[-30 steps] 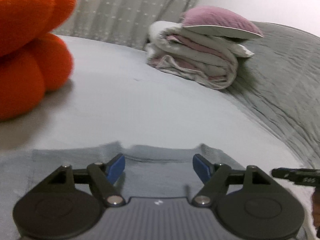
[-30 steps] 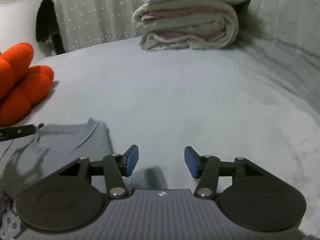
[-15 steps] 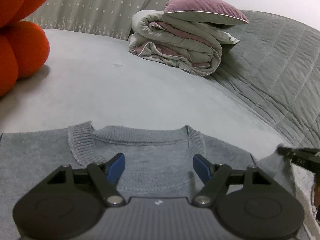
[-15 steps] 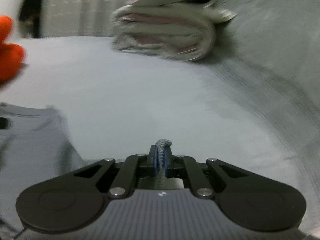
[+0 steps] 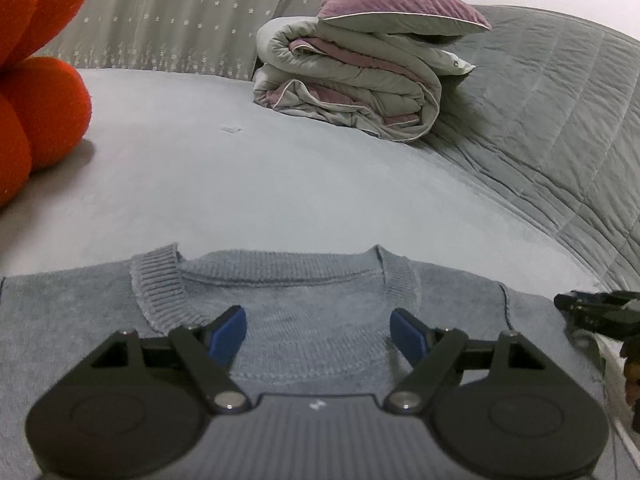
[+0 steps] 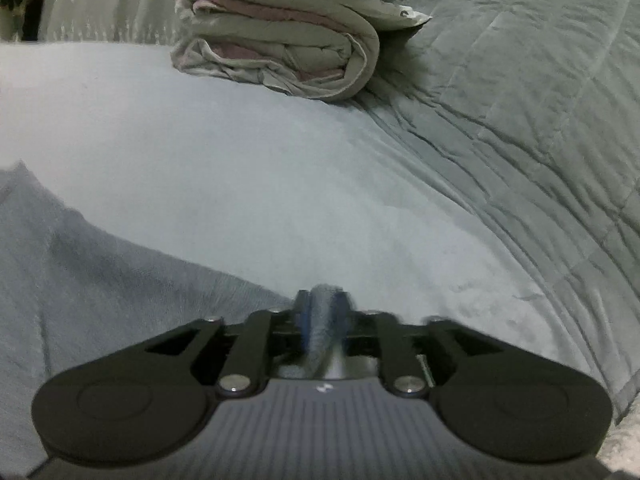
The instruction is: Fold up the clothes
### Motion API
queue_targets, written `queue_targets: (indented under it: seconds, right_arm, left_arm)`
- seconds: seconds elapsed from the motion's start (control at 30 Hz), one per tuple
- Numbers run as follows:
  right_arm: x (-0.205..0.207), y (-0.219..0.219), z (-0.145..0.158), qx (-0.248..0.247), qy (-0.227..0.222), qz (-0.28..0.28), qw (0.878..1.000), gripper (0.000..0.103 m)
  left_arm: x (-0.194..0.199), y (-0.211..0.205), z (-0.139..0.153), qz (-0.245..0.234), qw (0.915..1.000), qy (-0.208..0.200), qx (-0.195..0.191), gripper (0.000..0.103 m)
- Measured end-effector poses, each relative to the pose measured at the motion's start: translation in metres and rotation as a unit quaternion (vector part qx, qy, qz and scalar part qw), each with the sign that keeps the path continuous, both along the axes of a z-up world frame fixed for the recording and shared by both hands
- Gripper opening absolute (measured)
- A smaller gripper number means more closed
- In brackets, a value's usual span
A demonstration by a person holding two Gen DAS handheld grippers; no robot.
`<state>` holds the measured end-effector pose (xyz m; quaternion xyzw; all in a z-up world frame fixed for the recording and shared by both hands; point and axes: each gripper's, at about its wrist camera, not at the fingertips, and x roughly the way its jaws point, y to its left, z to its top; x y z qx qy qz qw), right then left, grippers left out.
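Note:
A grey-blue knit sweater (image 5: 312,312) lies flat on the pale grey bed (image 5: 248,184), its ribbed collar facing away from me. My left gripper (image 5: 318,330) is open and empty, hovering low over the collar. My right gripper (image 6: 322,312) is shut on a fold of the sweater (image 6: 100,280) at its right shoulder or sleeve edge, with a bunch of knit between the pads. The right gripper also shows in the left wrist view (image 5: 592,308) at the sweater's right edge.
A folded duvet (image 5: 352,84) with a purple pillow (image 5: 400,6) on top sits at the far side of the bed. An orange plush cushion (image 5: 36,80) is at the left. A quilted grey cover (image 6: 520,140) rises on the right.
My right gripper closed on the sweater's right edge and pulled it outward. The sweater spread flat, collar now in full view. My left gripper stayed open.

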<state>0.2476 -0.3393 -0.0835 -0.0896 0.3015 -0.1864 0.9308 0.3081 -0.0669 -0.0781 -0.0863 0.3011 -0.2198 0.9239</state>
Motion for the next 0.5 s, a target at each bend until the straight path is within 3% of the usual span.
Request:
queue_targets:
  seconds: [0.03, 0.07, 0.17, 0.3, 0.4, 0.5]
  right_arm:
    - [-0.001, -0.003, 0.005, 0.012, -0.006, 0.001, 1.000, 0.051]
    - [-0.001, -0.005, 0.010, 0.024, -0.012, 0.001, 1.000, 0.055]
    - [-0.003, -0.013, 0.024, 0.063, -0.030, 0.001, 0.998, 0.055]
    - [-0.002, -0.032, 0.018, 0.160, -0.064, -0.034, 0.985, 0.055]
    - [-0.005, -0.035, 0.011, 0.170, -0.068, -0.023, 0.983, 0.056]
    - [-0.007, -0.038, 0.004, 0.181, -0.072, -0.012, 0.981, 0.057]
  left_arm:
    - [0.000, 0.000, 0.001, 0.000, 1.0000, 0.000, 0.002, 0.080]
    - [0.000, -0.001, 0.001, 0.000, 1.0000, -0.001, 0.005, 0.080]
    - [-0.002, -0.004, 0.003, 0.001, 0.9999, -0.004, 0.015, 0.080]
    - [-0.002, -0.009, 0.003, 0.003, 0.9993, -0.007, 0.036, 0.080]
    - [-0.001, -0.014, 0.004, 0.009, 0.9986, -0.012, 0.050, 0.080]
    - [0.006, -0.016, 0.009, 0.023, 0.9991, -0.011, 0.032, 0.080]
